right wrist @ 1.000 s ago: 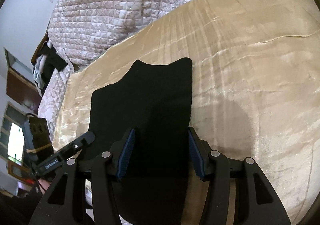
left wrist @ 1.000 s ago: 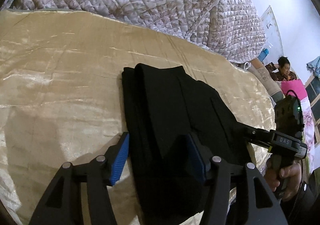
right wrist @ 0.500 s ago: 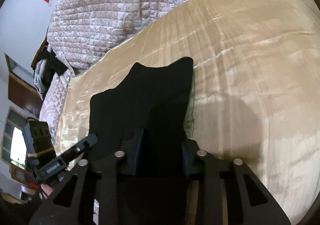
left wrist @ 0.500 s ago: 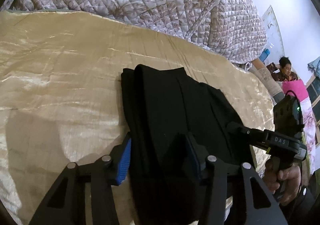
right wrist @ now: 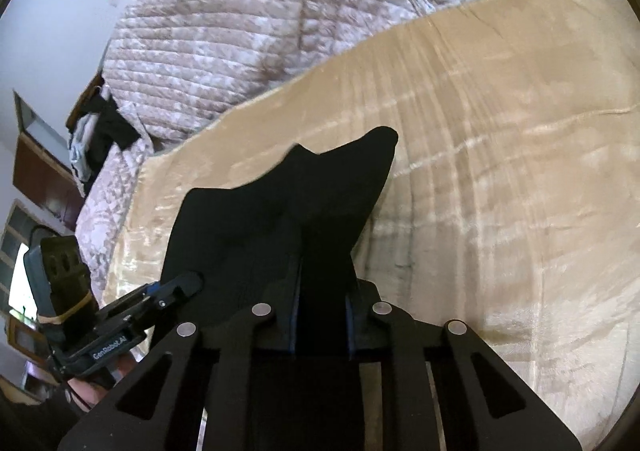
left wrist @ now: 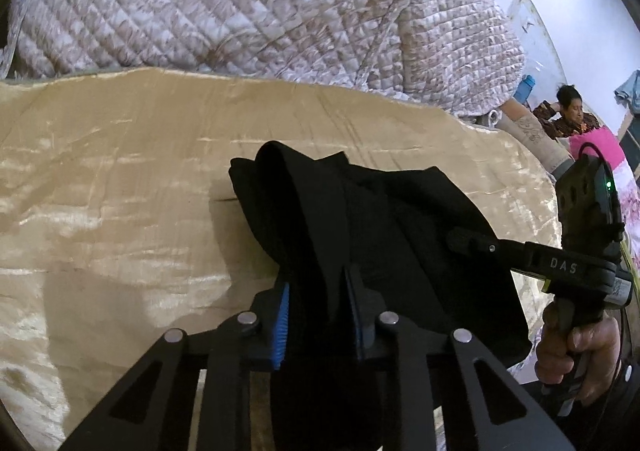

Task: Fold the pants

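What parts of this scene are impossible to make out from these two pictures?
- Near end of the black pants: left wrist view, hidden behind the left gripper, whose fingers are closing on the cloth.
- Same in the right wrist view, behind the closing right gripper.
- Number of folded layers: fabric too dark.
- Gold bedspread: cut off by the frame.

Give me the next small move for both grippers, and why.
Probably lift both together and carry the near edge toward the far edge. The left gripper and right gripper are closing on the near edge of the black pants, cloth between each pair of fingers, bunching above the gold blanket.
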{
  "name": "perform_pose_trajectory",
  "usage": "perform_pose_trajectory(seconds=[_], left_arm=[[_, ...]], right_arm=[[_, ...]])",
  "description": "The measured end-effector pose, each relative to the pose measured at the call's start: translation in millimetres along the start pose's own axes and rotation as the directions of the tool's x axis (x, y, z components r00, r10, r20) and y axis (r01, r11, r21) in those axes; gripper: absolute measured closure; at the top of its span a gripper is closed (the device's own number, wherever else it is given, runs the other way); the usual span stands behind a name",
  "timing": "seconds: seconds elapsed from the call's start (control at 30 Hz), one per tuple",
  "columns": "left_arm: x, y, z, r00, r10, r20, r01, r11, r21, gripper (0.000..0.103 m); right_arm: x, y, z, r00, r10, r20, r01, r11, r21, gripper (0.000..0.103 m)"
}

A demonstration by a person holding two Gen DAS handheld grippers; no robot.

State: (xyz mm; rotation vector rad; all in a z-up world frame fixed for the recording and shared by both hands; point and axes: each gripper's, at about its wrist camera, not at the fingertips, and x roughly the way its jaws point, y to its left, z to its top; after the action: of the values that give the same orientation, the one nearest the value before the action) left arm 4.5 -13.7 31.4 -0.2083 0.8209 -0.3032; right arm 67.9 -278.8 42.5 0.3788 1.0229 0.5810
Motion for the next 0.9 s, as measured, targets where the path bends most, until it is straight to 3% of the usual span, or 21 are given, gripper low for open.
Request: perform_pose_trajectory(seconds=[0.43, 0.9], left_arm=[[-14, 1, 15, 1.0, 0.0, 0.022, 0.0, 1.0, -0.004, 0.079], [-1, 49, 85, 0.994, 0.085, 0.074, -0.086, 0.996, 0.005, 0.078]], right_arm=[[-10, 25, 7, 0.998, 0.045, 0.033, -0.045, 0.999, -0.02, 0.087], [40, 69, 80, 0.997, 0.067, 0.049, -0.062, 0.994, -0.094, 0.087]])
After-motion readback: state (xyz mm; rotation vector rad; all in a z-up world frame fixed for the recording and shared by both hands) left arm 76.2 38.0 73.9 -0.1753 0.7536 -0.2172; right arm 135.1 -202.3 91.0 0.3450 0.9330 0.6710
